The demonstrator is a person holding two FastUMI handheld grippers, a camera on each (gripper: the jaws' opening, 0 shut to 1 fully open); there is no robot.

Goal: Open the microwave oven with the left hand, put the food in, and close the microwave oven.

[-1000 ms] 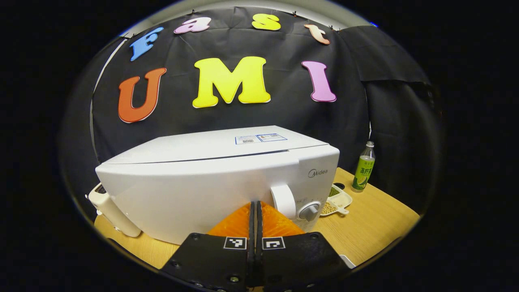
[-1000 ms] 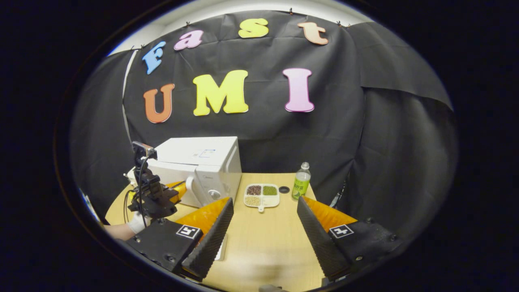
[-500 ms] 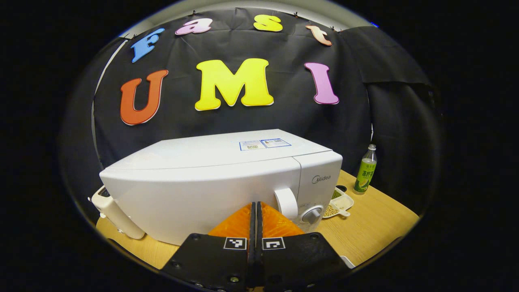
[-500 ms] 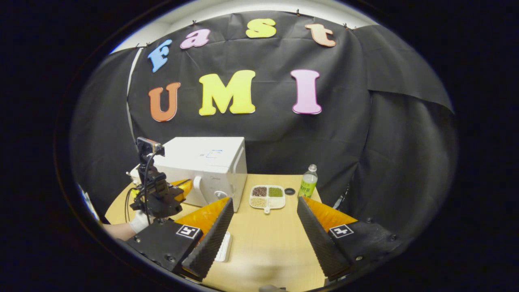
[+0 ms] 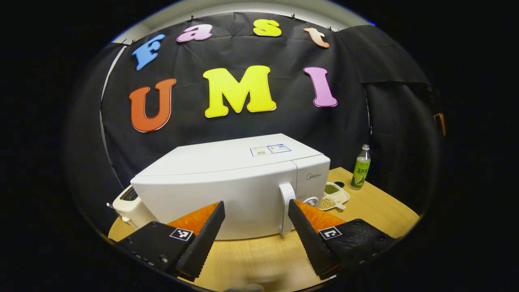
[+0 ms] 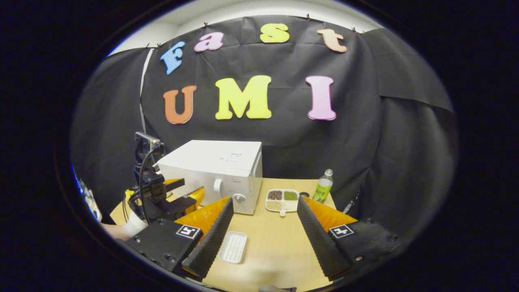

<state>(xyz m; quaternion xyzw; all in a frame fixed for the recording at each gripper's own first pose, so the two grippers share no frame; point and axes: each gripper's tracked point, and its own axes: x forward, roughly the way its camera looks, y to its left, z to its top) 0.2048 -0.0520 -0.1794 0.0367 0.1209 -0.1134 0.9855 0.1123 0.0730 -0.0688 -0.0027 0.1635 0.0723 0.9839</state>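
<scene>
The left gripper (image 5: pixel 256 221), pressed together and close against the microwave oven (image 5: pixel 239 182) a second ago, has spread its fingers and backed off; the oven door now sits shut. In the left gripper view the white door handle (image 5: pixel 286 207) stands at about 1 o'clock from the gap between the fingers, near the right finger but apart from it. The right gripper (image 6: pixel 264 227) hangs spread and empty over the table (image 6: pixel 275 251), probably parked clear of the door's swing. In its view the left gripper (image 6: pixel 178 198) is at 9 o'clock, fronting the oven. A divided dish of food (image 6: pixel 282 198) lies at 12 o'clock between the oven and a green bottle (image 6: pixel 323 190), with an empty white tray (image 6: pixel 233 246) nearer. The dish outside suggests loading is not yet done.
</scene>
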